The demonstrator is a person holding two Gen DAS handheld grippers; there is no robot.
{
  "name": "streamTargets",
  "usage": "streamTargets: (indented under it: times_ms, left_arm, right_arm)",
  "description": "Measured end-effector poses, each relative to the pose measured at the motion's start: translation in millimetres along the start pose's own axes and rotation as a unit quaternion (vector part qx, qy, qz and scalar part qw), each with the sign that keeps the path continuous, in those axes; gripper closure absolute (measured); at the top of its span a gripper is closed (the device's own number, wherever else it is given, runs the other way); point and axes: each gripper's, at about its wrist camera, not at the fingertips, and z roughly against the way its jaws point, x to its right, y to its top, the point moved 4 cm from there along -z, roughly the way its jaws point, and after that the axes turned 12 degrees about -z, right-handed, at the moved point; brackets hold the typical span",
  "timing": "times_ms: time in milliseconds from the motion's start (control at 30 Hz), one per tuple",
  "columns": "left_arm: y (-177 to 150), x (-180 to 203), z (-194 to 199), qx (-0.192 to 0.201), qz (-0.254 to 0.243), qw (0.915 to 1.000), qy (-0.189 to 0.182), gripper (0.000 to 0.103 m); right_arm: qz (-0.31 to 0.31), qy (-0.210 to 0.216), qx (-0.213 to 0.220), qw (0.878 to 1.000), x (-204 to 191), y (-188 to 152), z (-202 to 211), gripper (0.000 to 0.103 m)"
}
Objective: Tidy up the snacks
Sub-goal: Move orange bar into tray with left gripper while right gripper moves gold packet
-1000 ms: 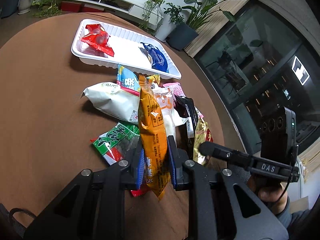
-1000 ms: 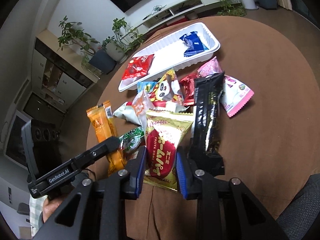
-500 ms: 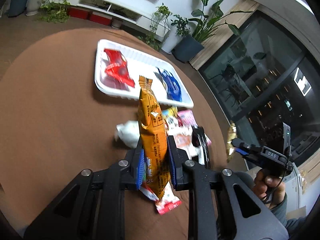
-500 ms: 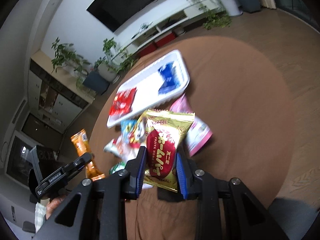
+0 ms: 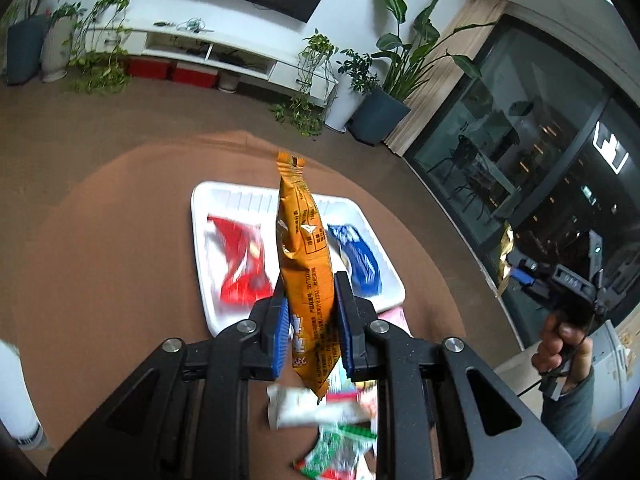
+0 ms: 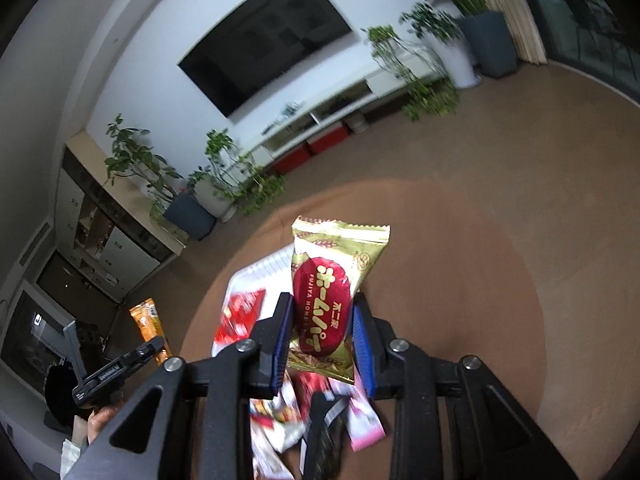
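My left gripper [image 5: 309, 312] is shut on a long orange snack packet [image 5: 306, 256] and holds it upright high above the round brown table [image 5: 120, 248]. Below it lies the white tray [image 5: 200, 216] with a red packet [image 5: 240, 264] and a blue packet [image 5: 358, 258]. My right gripper [image 6: 322, 330] is shut on a gold packet with a red oval [image 6: 328, 296], also lifted high. The tray [image 6: 260, 272] and red packet [image 6: 238, 316] show behind it. The orange packet [image 6: 148, 322] shows at the left.
A pile of loose snack packets [image 5: 332, 424] lies on the table under the grippers; it also shows in the right wrist view [image 6: 320, 420]. The other hand-held gripper is at the right [image 5: 560, 284]. Plants and a TV cabinet stand beyond the table.
Both grippers have risen well above the table with their packets. The orange packet and the gold packet have left the pile, and the tray now sits below the fingers.
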Motion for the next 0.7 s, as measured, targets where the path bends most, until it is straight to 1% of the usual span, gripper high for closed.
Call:
streamTargets:
  times_ms: [67,133,267,400,533,700]
  left_arm:
    - [18.4,5.7,-8.0,-0.003,-0.010,0.9999,-0.001,0.084]
    - [32.0,9.5,-19.9,-0.014,-0.021,0.9997,0.002,0.084]
    - [44.5,8.6,-61.8,-0.047,-0.023,0.9986,0.000,0.084]
    - [37.7,0.9,-102.0,-0.089,-0.020,0.9958,0.010,0.084]
    - [25.2,-6.2,-134.0,-0.121,-0.015,0.9923,0.022,0.084]
    - [17.3,-1.5,-156.9,-0.144,-0.033,0.9881,0.041,0.084]
  right_arm:
    - [0.017,0.013,-0.003,1.000,-18.2,9.6,-11.5,0.072]
    - [0.037,0.024,-0.015,0.999,-37.2,15.4,-30.6,0.072]
    - [0.067,0.036,-0.061,0.995,-64.4,11.9,-80.8,0.072]
    - [0.099,0.008,-0.111,0.989,-70.9,-3.5,-135.8,0.072]
    - [0.109,-0.035,-0.155,0.981,-57.6,-19.6,-186.6,0.072]
    - [0.117,-0.067,-0.182,0.974,-45.0,-26.2,-218.4,0.072]
